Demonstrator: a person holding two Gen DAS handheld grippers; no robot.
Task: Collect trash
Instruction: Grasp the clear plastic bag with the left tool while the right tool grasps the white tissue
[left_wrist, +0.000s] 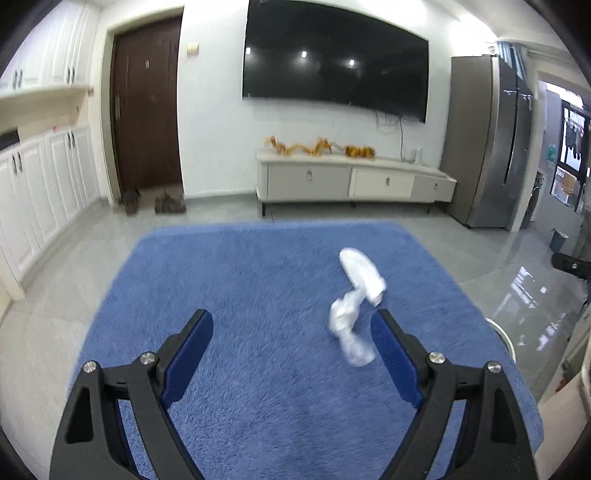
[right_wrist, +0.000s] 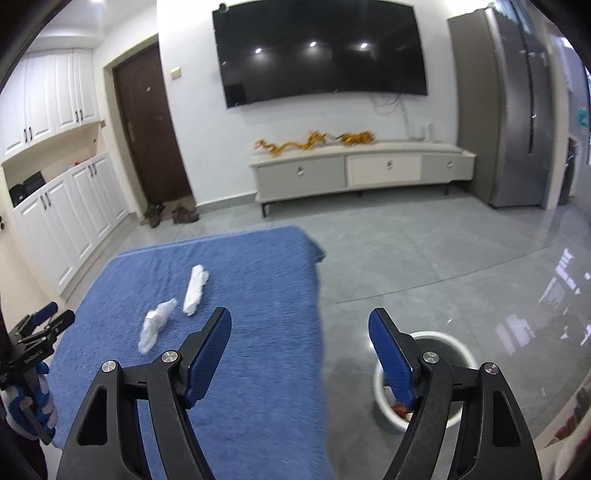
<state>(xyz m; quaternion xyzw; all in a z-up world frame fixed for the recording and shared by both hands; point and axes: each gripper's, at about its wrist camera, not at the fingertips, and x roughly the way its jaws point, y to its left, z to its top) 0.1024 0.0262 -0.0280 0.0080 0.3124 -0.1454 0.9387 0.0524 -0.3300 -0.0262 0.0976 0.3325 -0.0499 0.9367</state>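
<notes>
Two crumpled white tissue wads lie on a blue rug (left_wrist: 240, 295). In the left wrist view the near wad (left_wrist: 347, 328) lies just inside my right finger, and the far wad (left_wrist: 364, 275) lies beyond it. My left gripper (left_wrist: 291, 321) is open and empty above the rug. In the right wrist view the near wad (right_wrist: 155, 325) and the far wad (right_wrist: 195, 290) lie left of my right gripper (right_wrist: 299, 319), which is open and empty over the rug's right edge. A white trash bin (right_wrist: 424, 376) stands on the floor under its right finger, with some reddish scraps inside.
Grey tiled floor (right_wrist: 443, 258) surrounds the rug. A white TV cabinet (right_wrist: 362, 173) stands at the far wall under a large TV. A grey fridge (right_wrist: 517, 110) stands at the right, white cupboards (right_wrist: 66, 221) at the left. Shoes (right_wrist: 170, 216) lie by a brown door.
</notes>
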